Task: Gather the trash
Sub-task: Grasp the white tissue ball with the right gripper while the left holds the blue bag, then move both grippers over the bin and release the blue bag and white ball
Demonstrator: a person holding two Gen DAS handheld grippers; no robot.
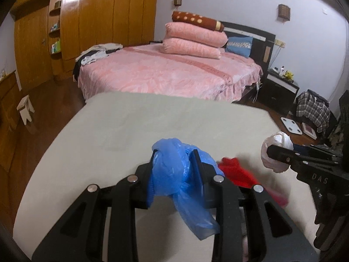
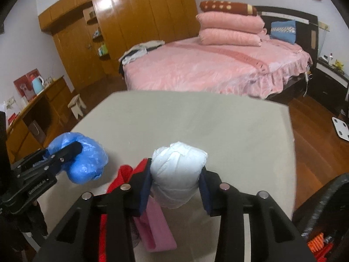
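Showing two hand-held grippers above a pale beige table [image 1: 152, 120], each wrist view looked across its far edge toward a pink-covered bed [image 1: 170, 72] and a glossy wooden wardrobe [image 1: 98, 15]. Left gripper [image 1: 175, 152]: its two black fingers were clamped on a crumpled blue plastic bag [image 1: 172, 174], which bulged between the pads and trailed a loose tail below them, clear of the tabletop; seen from the right wrist, the same bag [image 2: 85, 161] hung near the table's left edge. Right gripper [image 2: 177, 168]: its blue-padded fingers pressed both sides of a white crumpled plastic wad [image 2: 177, 174], held above the table's near half; from the left wrist the wad [image 1: 276, 152] appeared toward the right edge, with one black finger across it. Between and beneath the two grippers lay a red crumpled item [image 1: 237, 172] and a pink flat box-like piece [image 2: 157, 229], at the table's near edge; whether these two touched each other could not be told
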